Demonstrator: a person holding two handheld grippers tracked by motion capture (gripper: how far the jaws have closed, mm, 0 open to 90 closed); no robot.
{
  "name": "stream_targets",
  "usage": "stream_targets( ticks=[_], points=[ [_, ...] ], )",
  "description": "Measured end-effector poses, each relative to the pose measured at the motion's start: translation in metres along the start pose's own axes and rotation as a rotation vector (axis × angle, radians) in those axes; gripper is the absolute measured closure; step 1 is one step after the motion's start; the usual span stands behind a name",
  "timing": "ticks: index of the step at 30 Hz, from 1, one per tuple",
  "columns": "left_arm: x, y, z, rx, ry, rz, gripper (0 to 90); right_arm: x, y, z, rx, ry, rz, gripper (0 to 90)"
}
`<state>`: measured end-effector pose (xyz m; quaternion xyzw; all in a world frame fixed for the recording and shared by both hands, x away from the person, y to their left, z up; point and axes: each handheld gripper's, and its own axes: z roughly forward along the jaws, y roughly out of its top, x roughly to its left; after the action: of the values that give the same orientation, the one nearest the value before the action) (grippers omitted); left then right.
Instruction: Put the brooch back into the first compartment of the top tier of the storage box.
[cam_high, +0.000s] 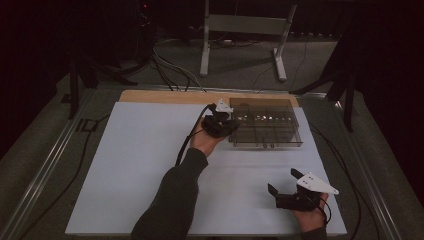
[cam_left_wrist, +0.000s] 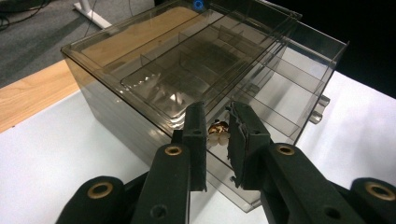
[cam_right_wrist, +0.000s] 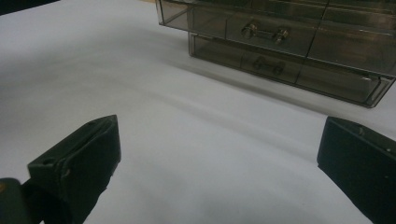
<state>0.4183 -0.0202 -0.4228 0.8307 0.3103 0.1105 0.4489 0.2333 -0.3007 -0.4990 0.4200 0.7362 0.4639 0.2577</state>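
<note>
On the far right part of the white counter (cam_high: 150, 175) sits a smoky see-through drawer box (cam_high: 265, 122), its back edge close to the bare wooden strip (cam_high: 150, 96) along the counter's far side. At the box's left end, in the high view, the left tool (cam_high: 221, 121) rests against its corner, held by a hand (cam_high: 205, 141) whose dark sleeve (cam_high: 172, 200) reaches in from the bottom edge. Seen along that tool's own black jaws in the left gripper view, the left tool (cam_left_wrist: 218, 133) has its pads drawn close together against the box's (cam_left_wrist: 205, 60) near upper edge, and a small pale and brass-coloured bit (cam_left_wrist: 218, 132) sits in the narrow gap between them; it may be a drawer knob, though the dim light and the tinted plastic make it hard to be sure, and I cannot tell whether the pads actually squeeze it. Inside the clear top, thin dividers split the box into compartments. Well apart from the box, near the counter's front right corner, the right tool (cam_high: 283, 182) lies low with its jaws spread wide and nothing between them. In the right gripper view, the right tool (cam_right_wrist: 219, 154) faces bare counter (cam_right_wrist: 187, 116), with the box's (cam_right_wrist: 289, 42) front drawers and their small paired handles (cam_right_wrist: 264, 32) farther off.
</note>
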Motion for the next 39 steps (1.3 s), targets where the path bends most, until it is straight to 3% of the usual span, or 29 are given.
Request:
stream_targets(
  ticks=[29, 34, 36, 37, 39],
  points=[
    [-0.01, -0.003, 0.021, 0.025, -0.037, -0.018, 77.4, 0.001, 0.0, 0.001, 0.005, 0.007, -0.002, 0.3],
    [-0.01, -0.002, 0.02, 0.004, -0.046, -0.036, 65.3, 0.0, 0.0, 0.001, 0.005, 0.008, -0.002, 0.3],
    [-0.009, -0.002, 0.019, -0.001, -0.039, -0.044, 52.9, 0.0, 0.0, 0.001, 0.005, 0.007, -0.003, 0.3],
    [-0.009, -0.002, 0.018, -0.004, -0.034, -0.049, 52.9, 0.0, 0.0, 0.001, 0.005, 0.007, -0.003, 0.3],
    [-0.008, -0.001, 0.015, -0.012, -0.014, -0.058, 42.8, 0.0, 0.0, 0.001, 0.005, 0.008, -0.002, 0.3]
  ],
)
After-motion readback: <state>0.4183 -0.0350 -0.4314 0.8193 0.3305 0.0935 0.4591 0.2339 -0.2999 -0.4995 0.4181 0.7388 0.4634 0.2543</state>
